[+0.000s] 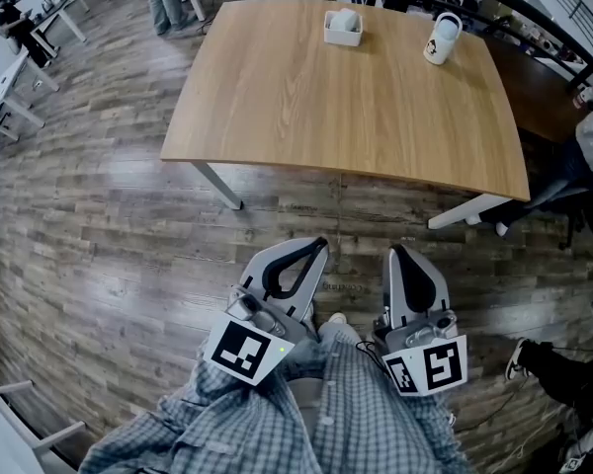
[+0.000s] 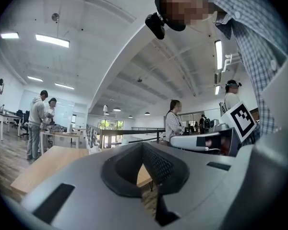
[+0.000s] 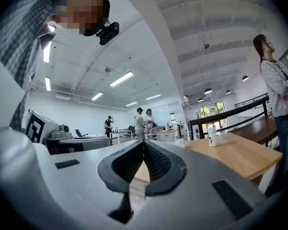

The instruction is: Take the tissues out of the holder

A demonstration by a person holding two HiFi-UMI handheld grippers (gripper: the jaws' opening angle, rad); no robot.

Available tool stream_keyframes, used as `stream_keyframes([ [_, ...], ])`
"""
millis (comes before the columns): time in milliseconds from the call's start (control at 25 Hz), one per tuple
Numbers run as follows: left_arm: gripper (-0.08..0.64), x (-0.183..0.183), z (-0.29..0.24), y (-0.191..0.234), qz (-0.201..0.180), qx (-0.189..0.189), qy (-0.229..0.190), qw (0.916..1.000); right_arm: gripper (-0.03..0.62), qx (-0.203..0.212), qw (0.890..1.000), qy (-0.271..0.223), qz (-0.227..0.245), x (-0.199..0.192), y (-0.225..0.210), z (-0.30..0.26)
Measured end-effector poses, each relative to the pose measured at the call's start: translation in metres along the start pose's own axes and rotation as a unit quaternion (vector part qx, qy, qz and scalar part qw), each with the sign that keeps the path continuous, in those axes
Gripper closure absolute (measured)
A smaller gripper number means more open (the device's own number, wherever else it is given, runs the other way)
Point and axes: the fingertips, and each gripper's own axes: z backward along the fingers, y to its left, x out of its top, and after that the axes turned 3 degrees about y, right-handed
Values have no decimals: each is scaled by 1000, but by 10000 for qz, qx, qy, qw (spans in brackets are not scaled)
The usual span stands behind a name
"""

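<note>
A white square holder [image 1: 343,28] with white tissues in it stands near the far edge of a wooden table [image 1: 346,117]. Both grippers hang close to my body over the wooden floor, well short of the table's near edge. My left gripper [image 1: 318,246] is shut with nothing in it, its jaws meeting at the tip [image 2: 143,145]. My right gripper [image 1: 397,253] is likewise shut and empty [image 3: 144,143]. In the right gripper view the holder [image 3: 180,142] shows small and far off on the table.
A white bottle with a dark print [image 1: 442,38] stands at the table's far right and also shows in the right gripper view as the bottle [image 3: 211,135]. A dark chair and a seated person [image 1: 583,181] are at the table's right. Other desks [image 1: 10,87] and standing people [image 2: 38,123] are farther off.
</note>
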Motion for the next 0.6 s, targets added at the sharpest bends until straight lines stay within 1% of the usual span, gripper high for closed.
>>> stream_keyframes([
  [320,554,3,9,15,-30,17,-48,10000,581,-88,10000,-4,18,-1,10,-3],
  [600,554,1,22,29,-140,24,-12,9999,581,-91,9999,-29,74,-2,23,-12],
])
